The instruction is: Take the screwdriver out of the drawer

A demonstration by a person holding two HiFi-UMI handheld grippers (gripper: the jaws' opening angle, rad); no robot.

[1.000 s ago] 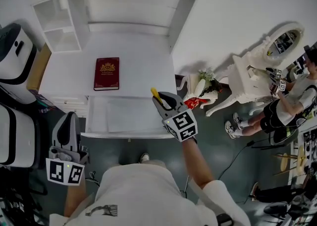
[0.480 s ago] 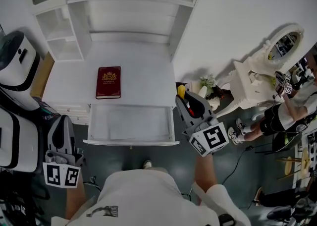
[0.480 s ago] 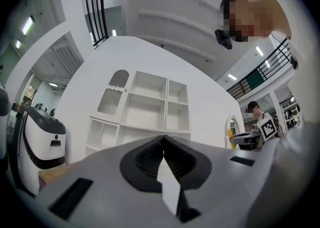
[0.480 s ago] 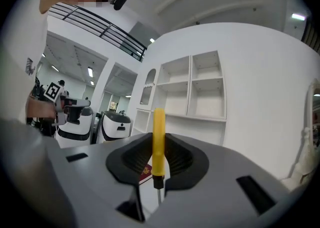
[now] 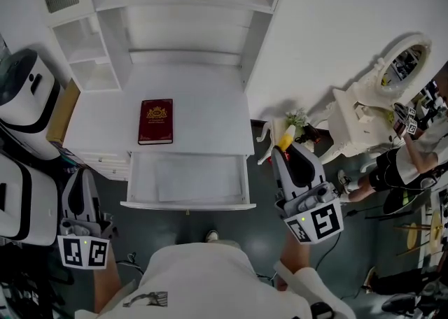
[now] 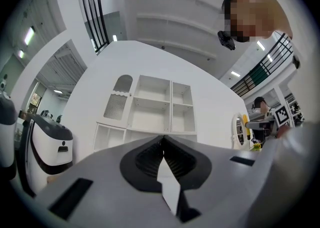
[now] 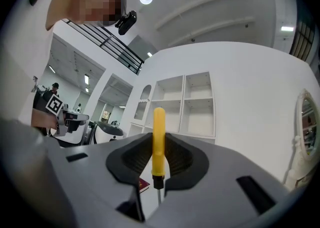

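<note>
Right gripper: the fingers are clamped on the screwdriver. In the right gripper view the yellow handle stands upright between the two black pads, one pad against each side. The rounded top of the handle rises above the fingertips. The black collar and the thin metal shaft run down from the handle toward the gripper body. I cannot make out the blade tip, as the shaft seems to end behind the body.

Position of the screwdriver: in the head view I see only its yellow end, just ahead of the right fingers. It is outside the drawer, to the right of the drawer's right-hand corner and over the dark floor. It is apart from the white surface.

Left gripper: the fingers are together at the tips, with nothing held between them. In the head view this gripper sits at the lower left, beside the left end of the drawer and not touching it.

Drawer: pulled out from under the surface, front edge toward me.

Other items: a red book lies flat on the surface behind the drawer, well apart from both grippers.
</note>
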